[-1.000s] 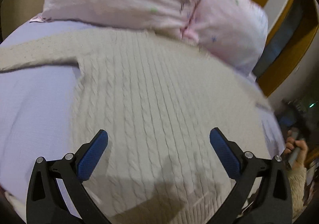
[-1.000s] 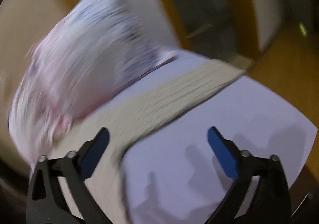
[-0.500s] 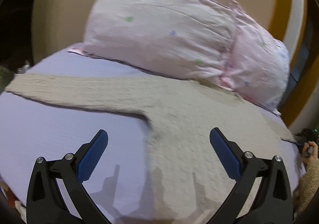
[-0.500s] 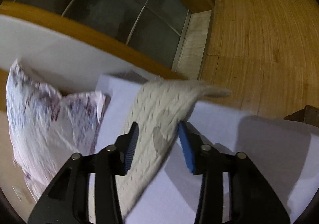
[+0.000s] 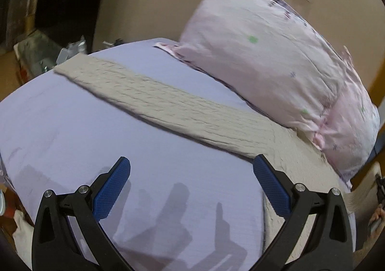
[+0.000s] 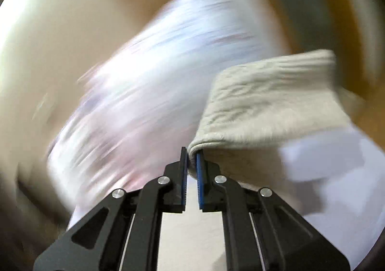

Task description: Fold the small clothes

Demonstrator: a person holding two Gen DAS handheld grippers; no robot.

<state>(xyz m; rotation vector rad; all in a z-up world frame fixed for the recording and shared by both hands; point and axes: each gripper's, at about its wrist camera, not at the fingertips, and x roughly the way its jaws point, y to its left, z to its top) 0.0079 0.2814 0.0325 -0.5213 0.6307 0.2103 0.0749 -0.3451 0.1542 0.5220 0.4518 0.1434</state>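
Note:
A cream cable-knit sweater (image 5: pixel 182 107) lies on the lilac bed sheet (image 5: pixel 72 131), one sleeve stretched out to the far left. My left gripper (image 5: pixel 191 181) is open and empty, above bare sheet in front of that sleeve. My right gripper (image 6: pixel 191 162) is shut on the edge of the sweater's other sleeve (image 6: pixel 272 104), which is lifted off the sheet and folds over to the right. That view is motion-blurred.
Two pink patterned pillows (image 5: pixel 269 59) lean against the beige wall behind the sweater; they show blurred in the right wrist view (image 6: pixel 156 92). Clutter sits off the bed's far left edge (image 5: pixel 48 54). A hand shows at the right border (image 5: pixel 376 216).
My right gripper closed on the sleeve end and lifted it, swinging fast. My left gripper moved left off the sweater body, over the bare sheet, and stayed open.

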